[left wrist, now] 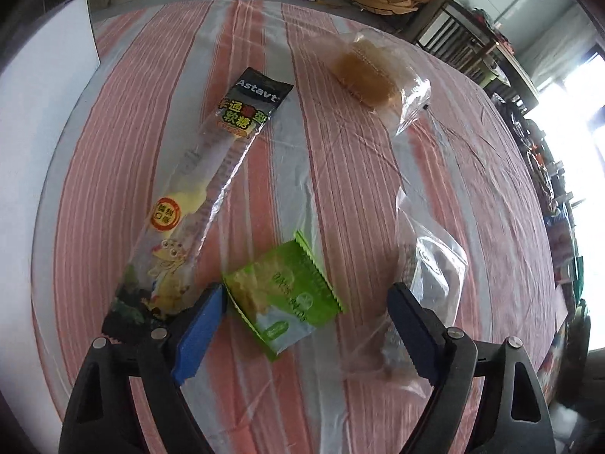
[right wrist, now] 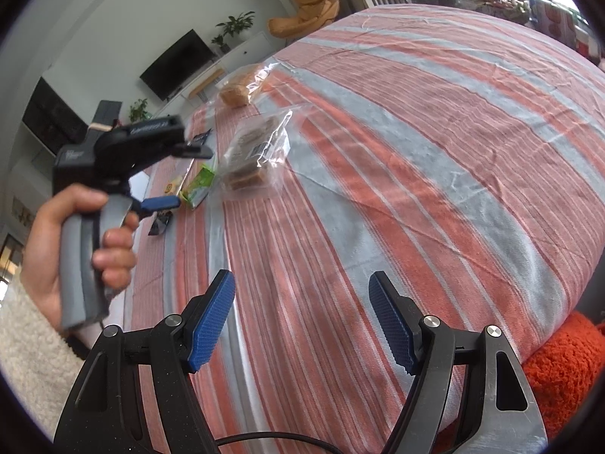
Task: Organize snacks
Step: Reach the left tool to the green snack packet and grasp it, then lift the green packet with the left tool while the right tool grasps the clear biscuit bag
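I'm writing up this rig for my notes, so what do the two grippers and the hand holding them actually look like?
Both grippers, left and right, have black triangular plastic arms with silver pivot bolts and blue textured finger pads. A thin black cable loops below the right one. The left hand is bare, wraps a grey pistol grip, and wears a fluffy cream sleeve.

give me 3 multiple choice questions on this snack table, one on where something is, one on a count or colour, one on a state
1. Where does the green packet lie relative to the left gripper?
A. between its open fingers
B. far off by the wall
C. under the bread bag

2. How many snack packs are on the striped cloth?
A. two
B. four
C. six

3. What is the right gripper doing?
A. shut on a packet
B. open, holding nothing
C. out of view

Answers: 1 A, the packet sits in the gap between the blue pads. 2 B, long gummy pack, green packet, bread bag, clear cracker bag. 3 B, only cloth shows between its fingers.
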A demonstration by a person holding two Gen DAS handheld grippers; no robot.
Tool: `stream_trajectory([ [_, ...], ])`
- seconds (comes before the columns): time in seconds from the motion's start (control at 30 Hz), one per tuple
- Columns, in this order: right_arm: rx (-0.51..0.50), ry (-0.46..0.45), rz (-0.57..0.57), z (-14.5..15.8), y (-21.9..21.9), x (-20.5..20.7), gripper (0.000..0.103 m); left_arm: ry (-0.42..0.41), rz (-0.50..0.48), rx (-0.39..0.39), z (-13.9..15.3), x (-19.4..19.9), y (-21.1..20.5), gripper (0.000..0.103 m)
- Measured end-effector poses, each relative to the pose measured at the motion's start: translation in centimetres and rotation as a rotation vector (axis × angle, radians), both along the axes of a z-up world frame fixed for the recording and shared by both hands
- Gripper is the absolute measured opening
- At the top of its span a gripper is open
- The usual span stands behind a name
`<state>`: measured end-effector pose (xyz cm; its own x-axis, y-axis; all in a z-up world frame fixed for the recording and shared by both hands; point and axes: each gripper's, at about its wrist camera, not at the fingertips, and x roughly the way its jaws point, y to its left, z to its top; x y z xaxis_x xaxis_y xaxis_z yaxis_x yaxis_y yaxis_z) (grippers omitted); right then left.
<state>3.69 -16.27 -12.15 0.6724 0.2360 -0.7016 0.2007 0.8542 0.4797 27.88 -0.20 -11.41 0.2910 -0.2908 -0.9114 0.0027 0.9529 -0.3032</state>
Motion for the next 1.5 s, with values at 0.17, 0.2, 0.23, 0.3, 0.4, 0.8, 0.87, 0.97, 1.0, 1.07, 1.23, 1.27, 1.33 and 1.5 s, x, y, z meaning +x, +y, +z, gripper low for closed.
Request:
stream_trajectory([
  [0.17, 0.005, -0.003, 0.001, 0.1, -0.1, -0.1, 0.076, -0.052, -0.065, 0.141, -0.2, 0.4, -2.7, 0.086],
  [0.2, 0.009, -0.003, -0.001, 0.0, -0.2, -0.2, 0.076, -0.068, -0.088, 0.158, -0.3, 0.1, -2.8, 0.082],
  [0.23, 0.014, -0.003, -0.003, 0.0, -0.3, -0.2, 0.076, -0.085, -0.105, 0.171, -0.2, -0.2, -2.8, 0.078],
  [0.3, 0.023, 0.001, -0.005, -0.1, -0.4, -0.2, 0.076, -0.115, -0.138, 0.209, 0.0, -0.9, -2.2, 0.059],
  [0.4, 0.026, 0.005, 0.0, -0.1, -0.3, 0.0, 0.076, -0.101, -0.136, 0.168, 0.2, -1.0, -0.6, 0.053],
  [0.8, 0.021, 0.006, -0.008, -0.2, -0.4, 0.0, 0.076, -0.126, -0.172, 0.291, -0.5, -1.5, -2.6, 0.077],
  [0.87, 0.02, 0.005, -0.006, -0.1, -0.4, 0.0, 0.076, -0.165, -0.174, 0.294, -0.2, -2.0, -2.6, 0.05],
  [0.97, 0.02, 0.006, -0.006, -0.1, -0.3, -0.1, 0.077, -0.169, -0.2, 0.303, 0.4, -2.8, -2.6, 0.05],
  [1.0, 0.02, 0.006, -0.007, -0.1, -0.3, -0.1, 0.077, -0.172, -0.2, 0.293, 0.6, -3.2, -2.2, 0.049],
  [1.07, 0.023, 0.004, -0.009, -0.2, -0.3, -0.1, 0.077, -0.182, -0.187, 0.276, 0.9, -4.3, -1.4, 0.049],
  [1.23, 0.07, -0.04, -0.023, 0.2, -1.2, -0.7, 0.077, -0.239, -0.149, 0.138, 3.8, -8.7, 1.5, 0.049],
  [1.27, 0.09, -0.057, -0.032, 0.5, -1.8, -0.8, 0.077, -0.251, -0.145, 0.116, 4.3, -9.9, 1.7, 0.049],
  [1.33, 0.088, -0.057, -0.068, 0.8, -3.0, -0.3, 0.077, -0.296, -0.154, 0.065, 6.6, -12.3, 2.2, 0.049],
  [1.5, 0.065, 0.105, -0.114, 0.5, -5.6, 5.0, 0.078, -0.436, -0.184, 0.002, 12.4, -17.8, 3.7, 0.049],
])
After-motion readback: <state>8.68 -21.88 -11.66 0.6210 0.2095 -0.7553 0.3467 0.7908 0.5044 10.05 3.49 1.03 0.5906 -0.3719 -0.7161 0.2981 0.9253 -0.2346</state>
